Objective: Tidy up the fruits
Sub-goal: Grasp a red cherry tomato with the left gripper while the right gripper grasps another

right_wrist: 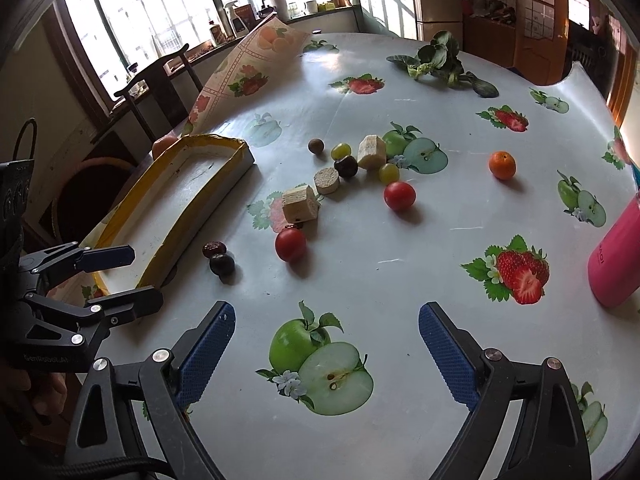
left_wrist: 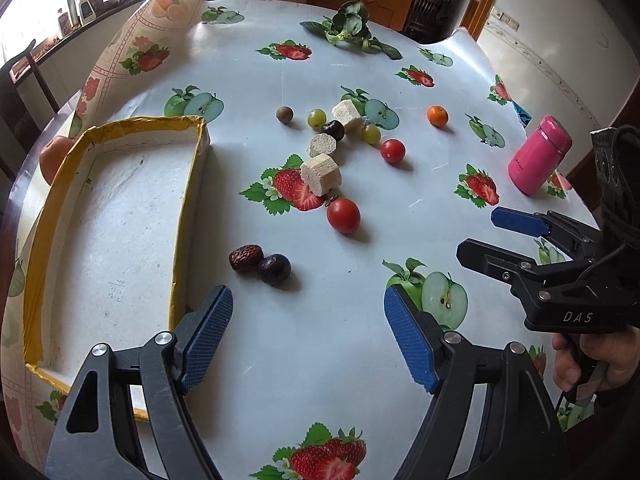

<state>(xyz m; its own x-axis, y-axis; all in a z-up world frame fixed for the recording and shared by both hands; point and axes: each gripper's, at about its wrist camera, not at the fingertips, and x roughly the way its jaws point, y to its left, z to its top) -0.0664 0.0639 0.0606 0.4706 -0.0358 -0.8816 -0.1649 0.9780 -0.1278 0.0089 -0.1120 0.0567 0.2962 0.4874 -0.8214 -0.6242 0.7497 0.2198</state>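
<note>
Small fruits lie scattered mid-table: a near cherry tomato, a far cherry tomato, a red date touching a dark plum, two green grapes, a second dark plum, a brown round fruit and a small orange. An empty white tray with yellow taped rim sits at the left. My left gripper is open and empty beside the tray's near corner. My right gripper is open and empty, low over the table.
Three beige foam blocks lie among the fruits. A pink bottle stands at the right. Leafy greens lie at the far side. A larger orange-red fruit sits behind the tray. The tablecloth curls up at back left.
</note>
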